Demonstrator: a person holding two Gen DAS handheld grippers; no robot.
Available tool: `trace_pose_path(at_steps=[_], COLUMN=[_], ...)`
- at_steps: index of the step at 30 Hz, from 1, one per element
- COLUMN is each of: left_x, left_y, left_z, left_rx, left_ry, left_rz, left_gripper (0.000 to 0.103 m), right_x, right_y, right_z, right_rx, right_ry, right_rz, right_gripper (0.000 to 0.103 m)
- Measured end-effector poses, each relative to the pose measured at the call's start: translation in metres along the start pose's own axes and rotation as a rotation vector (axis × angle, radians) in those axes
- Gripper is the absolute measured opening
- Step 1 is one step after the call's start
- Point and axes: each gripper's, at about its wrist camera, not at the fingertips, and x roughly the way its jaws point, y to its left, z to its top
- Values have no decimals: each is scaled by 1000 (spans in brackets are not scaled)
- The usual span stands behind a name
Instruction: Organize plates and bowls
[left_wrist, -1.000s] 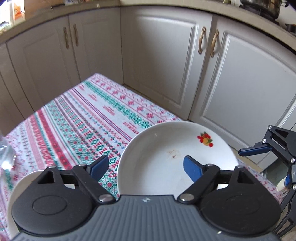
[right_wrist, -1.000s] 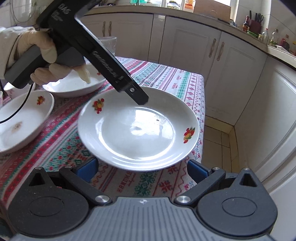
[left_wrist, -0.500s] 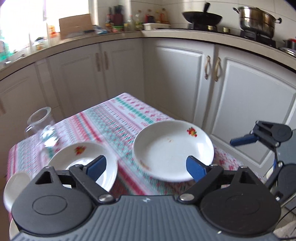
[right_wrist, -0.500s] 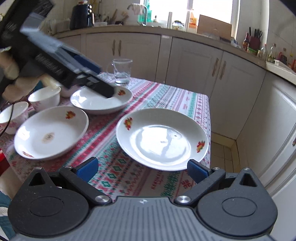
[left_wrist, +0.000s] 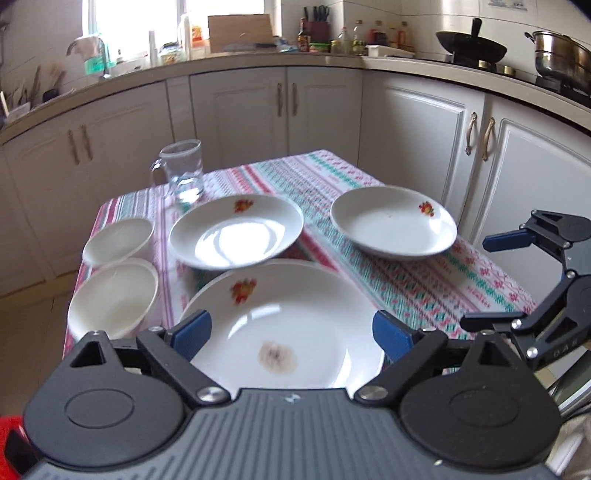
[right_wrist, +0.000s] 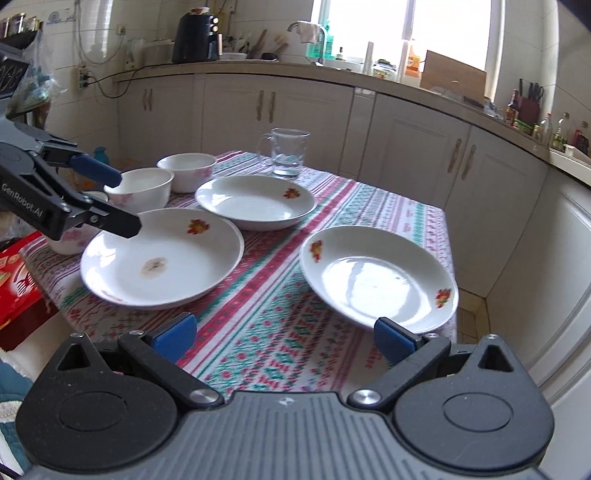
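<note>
- Left tongs (left_wrist: 291, 332): spread, nothing between the pads; they hang above the near rim of the stained plate (left_wrist: 284, 332). The log-free view shows the blue fingertips (left_wrist: 192, 332) clear of the china.
- Right tongs (right_wrist: 284, 338): spread and empty, over the bench (right_wrist: 258, 332) edge, just beside the right plate (right_wrist: 376, 277).
- Three plates lie on the striped cloth: stained plate nearest the left tongs, middle plate (left_wrist: 236, 229) behind it, right plate apart near the bench's corner.
- Bowls (left_wrist: 114, 295) stand at the left edge, close together.
- Glass jug (left_wrist: 183, 171) stands upright behind the middle plate.
</note>
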Motion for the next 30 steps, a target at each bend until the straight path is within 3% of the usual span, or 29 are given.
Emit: trace_pose_path(at_steps=[11,21,30], left_x=[-3,26,33], left_y=[3,1,-8], left_z=[-46,-66,-64], left_rx=[17,-11,-16], left_ry=[92,194,178], left_rz=[28,35,61], left_gripper=[94,94,101], right_x=[12,23,50], right_y=[21,22,16], right_z=[0,3,10], right_rx=[-25,-48,-90], right_ry=[41,63,111], right_rz=[33,71,168], right_gripper=[103,103,103])
